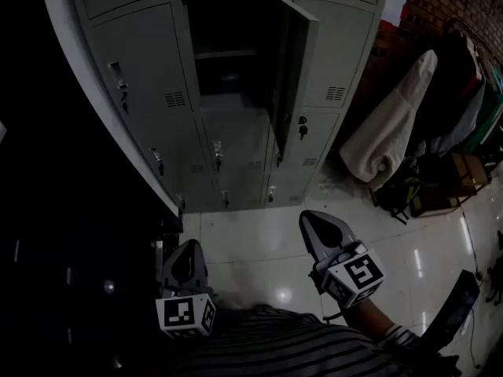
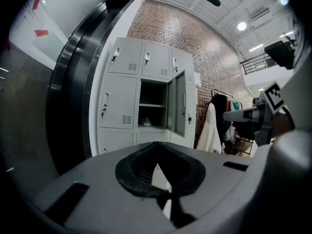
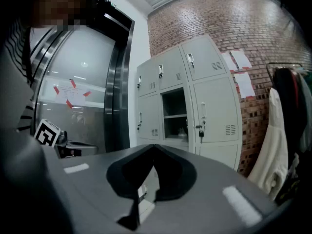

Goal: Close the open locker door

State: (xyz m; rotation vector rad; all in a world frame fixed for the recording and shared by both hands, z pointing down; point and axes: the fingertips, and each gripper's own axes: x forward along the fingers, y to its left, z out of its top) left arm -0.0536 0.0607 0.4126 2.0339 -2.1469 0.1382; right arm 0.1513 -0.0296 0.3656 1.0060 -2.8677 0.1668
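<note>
A curved-looking brick wall [image 3: 234, 23], rough and red-brown, backs the room. The floor [image 1: 259, 250] is glossy white tile that throws back the ceiling lights. Against the wall stands a block of grey sheet-metal lockers [image 1: 149, 108], flat-fronted, with louvred vents and small handles.

To their right a cream coat [image 1: 389, 132] hangs limp from a rack among darker clothes.

In the middle column one door [image 1: 297, 69] stands swung out on its right-hand hinges, roughly square to the locker front. Its compartment [image 1: 232, 77] is dark, split by one shelf [image 1: 228, 53]. On the compartment's floor lies a small pale thing [image 2: 145, 122], too small to name.

The left gripper [image 1: 186, 267] and right gripper [image 1: 326, 230], matte grey shells with black pads, are low over the tiles, well apart from the door. Each has its jaws pressed together on nothing.
</note>
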